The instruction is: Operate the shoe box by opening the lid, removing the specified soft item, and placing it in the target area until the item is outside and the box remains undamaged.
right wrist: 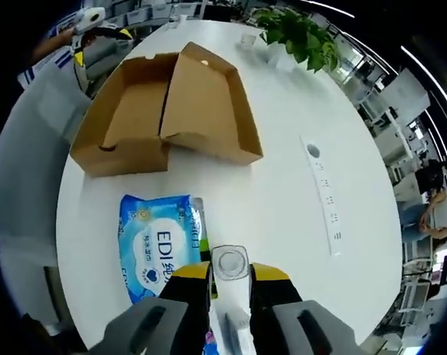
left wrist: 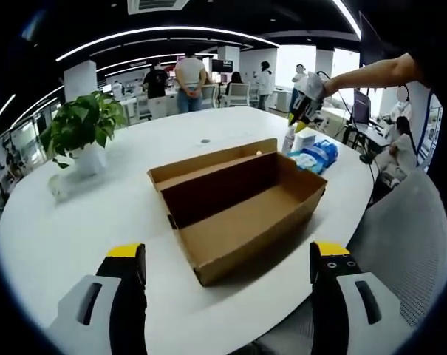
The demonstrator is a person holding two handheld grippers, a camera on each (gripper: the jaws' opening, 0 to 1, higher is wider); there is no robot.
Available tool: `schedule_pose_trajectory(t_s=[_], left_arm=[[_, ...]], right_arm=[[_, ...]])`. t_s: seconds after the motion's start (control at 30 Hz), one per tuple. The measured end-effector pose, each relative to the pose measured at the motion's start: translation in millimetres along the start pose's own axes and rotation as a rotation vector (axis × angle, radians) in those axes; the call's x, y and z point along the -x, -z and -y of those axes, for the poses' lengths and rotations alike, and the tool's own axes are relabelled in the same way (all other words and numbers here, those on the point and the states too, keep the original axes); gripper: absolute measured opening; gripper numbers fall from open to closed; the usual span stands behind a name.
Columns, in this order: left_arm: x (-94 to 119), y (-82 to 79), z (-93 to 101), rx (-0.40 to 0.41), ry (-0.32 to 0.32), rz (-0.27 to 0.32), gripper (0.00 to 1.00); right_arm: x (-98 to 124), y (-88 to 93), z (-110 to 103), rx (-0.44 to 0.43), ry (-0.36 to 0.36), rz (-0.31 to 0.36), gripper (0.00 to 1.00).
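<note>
The brown cardboard shoe box lies open mid-table, its lid folded back and its inside bare; it also appears as the box at the top. A blue soft pack of wipes rests on the table outside the box, seen as the blue pack at its far end. My right gripper has its jaws close together on a white bottle beside the pack. It appears as the right gripper, held by a person's arm. My left gripper is open near the box's front end.
A potted plant stands at the table's left side, seen as the plant too. A white power strip lies on the round white table. Grey chair at the table's right edge. People stand far behind.
</note>
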State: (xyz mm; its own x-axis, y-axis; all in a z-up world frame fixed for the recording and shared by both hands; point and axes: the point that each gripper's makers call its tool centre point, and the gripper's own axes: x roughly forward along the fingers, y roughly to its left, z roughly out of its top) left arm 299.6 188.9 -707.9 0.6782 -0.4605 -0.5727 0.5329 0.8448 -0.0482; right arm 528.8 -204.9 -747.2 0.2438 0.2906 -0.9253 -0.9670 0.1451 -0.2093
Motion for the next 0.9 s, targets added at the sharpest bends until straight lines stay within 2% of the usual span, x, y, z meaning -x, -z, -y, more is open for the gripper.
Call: schedule_pose_trajectory(t_s=[0.6, 0.9], left_arm=[[-2, 1.3, -1.9, 0.022, -0.003, -0.008, 0.92], [-5, 3.6, -11.4, 0.034, -0.045, -0.018, 0.84]], right_arm=[[3, 4.3, 4, -0.011, 0.022, -0.008, 0.22], [8, 0.8, 8, -0.024, 0.039, 0.006, 0.26]])
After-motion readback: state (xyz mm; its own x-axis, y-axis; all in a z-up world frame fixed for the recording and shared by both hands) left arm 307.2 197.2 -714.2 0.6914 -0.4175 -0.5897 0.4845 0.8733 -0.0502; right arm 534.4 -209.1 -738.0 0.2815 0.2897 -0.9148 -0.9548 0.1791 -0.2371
